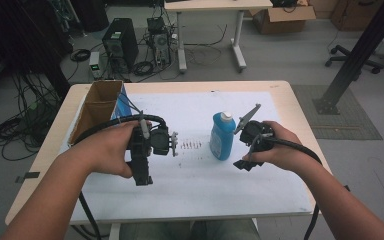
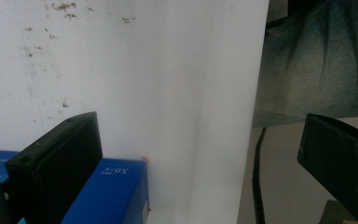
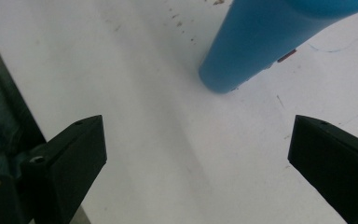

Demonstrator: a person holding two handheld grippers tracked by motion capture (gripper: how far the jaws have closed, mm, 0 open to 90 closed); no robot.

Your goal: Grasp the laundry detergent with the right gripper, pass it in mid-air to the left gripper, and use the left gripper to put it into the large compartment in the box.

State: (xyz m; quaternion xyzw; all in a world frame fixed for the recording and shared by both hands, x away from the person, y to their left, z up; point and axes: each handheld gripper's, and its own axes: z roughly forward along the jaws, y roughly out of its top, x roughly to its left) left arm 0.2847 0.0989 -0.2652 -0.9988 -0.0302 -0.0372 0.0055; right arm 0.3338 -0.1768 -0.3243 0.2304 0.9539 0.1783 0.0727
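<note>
Standing upright mid-bench, the capped blue bottle (image 1: 223, 136) sat just beside the right gripper (image 1: 243, 163). Both it and the left gripper (image 1: 142, 175) had jaws spread wide, empty. The cardboard box (image 1: 96, 108) stood open; its contents couldn't be seen.

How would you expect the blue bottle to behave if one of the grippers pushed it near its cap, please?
The blue bottle stands upright, tall on a narrow base, so it would probably tip. Its smooth, rounded wall may slip between jaws. Its weight can't be judged.
</note>
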